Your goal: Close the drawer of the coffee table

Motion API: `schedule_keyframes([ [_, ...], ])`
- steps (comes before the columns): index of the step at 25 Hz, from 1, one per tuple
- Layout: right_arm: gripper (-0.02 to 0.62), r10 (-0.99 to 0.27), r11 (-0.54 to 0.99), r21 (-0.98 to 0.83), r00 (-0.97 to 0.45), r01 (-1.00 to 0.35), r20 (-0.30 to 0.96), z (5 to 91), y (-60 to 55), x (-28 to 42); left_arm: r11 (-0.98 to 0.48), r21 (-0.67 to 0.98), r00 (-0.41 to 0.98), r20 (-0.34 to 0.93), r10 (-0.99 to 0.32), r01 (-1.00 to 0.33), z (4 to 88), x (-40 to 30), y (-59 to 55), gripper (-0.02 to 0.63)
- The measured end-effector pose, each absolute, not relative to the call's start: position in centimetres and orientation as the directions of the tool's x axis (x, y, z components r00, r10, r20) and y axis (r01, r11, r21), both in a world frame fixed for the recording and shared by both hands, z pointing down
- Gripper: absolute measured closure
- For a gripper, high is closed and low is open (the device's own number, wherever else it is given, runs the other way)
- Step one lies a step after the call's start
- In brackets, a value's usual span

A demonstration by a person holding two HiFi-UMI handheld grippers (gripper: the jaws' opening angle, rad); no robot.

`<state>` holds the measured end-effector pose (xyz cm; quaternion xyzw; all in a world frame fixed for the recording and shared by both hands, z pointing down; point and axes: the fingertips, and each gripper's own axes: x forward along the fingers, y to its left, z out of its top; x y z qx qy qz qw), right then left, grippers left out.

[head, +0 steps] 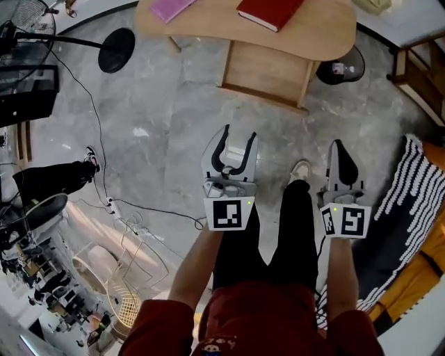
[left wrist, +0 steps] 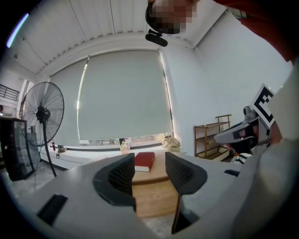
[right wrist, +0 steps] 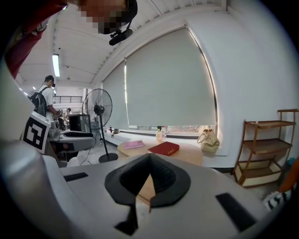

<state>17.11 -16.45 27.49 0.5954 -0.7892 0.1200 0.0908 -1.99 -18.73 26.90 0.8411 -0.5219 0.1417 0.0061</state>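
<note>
Both held short of the counter (head: 321, 29).
Your left hand-held gripper (head: 240, 135) gapes empty; your right hand-held gripper (head: 337, 145) is closed.

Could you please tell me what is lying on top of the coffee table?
A red book and a pink book lie on the coffee table. The head view cuts off its far edge, and the right gripper covers its near edge in its own view.

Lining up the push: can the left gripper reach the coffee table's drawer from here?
Probably yes. Only floor shows between the left gripper and the pulled-out drawer straight ahead, and its jaws stand open and empty. It is not touching the drawer yet.
</note>
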Motion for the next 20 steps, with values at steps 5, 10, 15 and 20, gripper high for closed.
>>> schedule_keyframes([
  [5, 0.598, -0.893, 0.285, -0.087, -0.297, -0.955, 0.339, 35.2, -14.1, 15.3, -0.425, -0.092, 0.388, 0.272, -0.881, -0.9, 34.8, -3.2, -17.0, 0.414],
  [10, 0.598, -0.869, 0.291, -0.098, -0.306, -0.952, 0.389, 42.8, -13.2, 13.8, -0.471, -0.121, 0.405, 0.357, -0.842, -0.874, 43.4, -3.5, -15.8, 0.414],
  [15, 0.598, -0.835, 0.329, -0.121, -0.349, -0.936, 0.425, 49.9, -12.9, 12.3, -0.492, -0.104, 0.415, 0.405, -0.815, -0.865, 51.4, -3.1, -15.2, 0.414],
  [20, 0.598, -0.788, 0.374, -0.145, -0.397, -0.916, 0.47, 56.3, -10.8, 11.0, -0.53, -0.097, 0.43, 0.473, -0.769, -0.842, 58.7, -3.0, -12.8, 0.414],
])
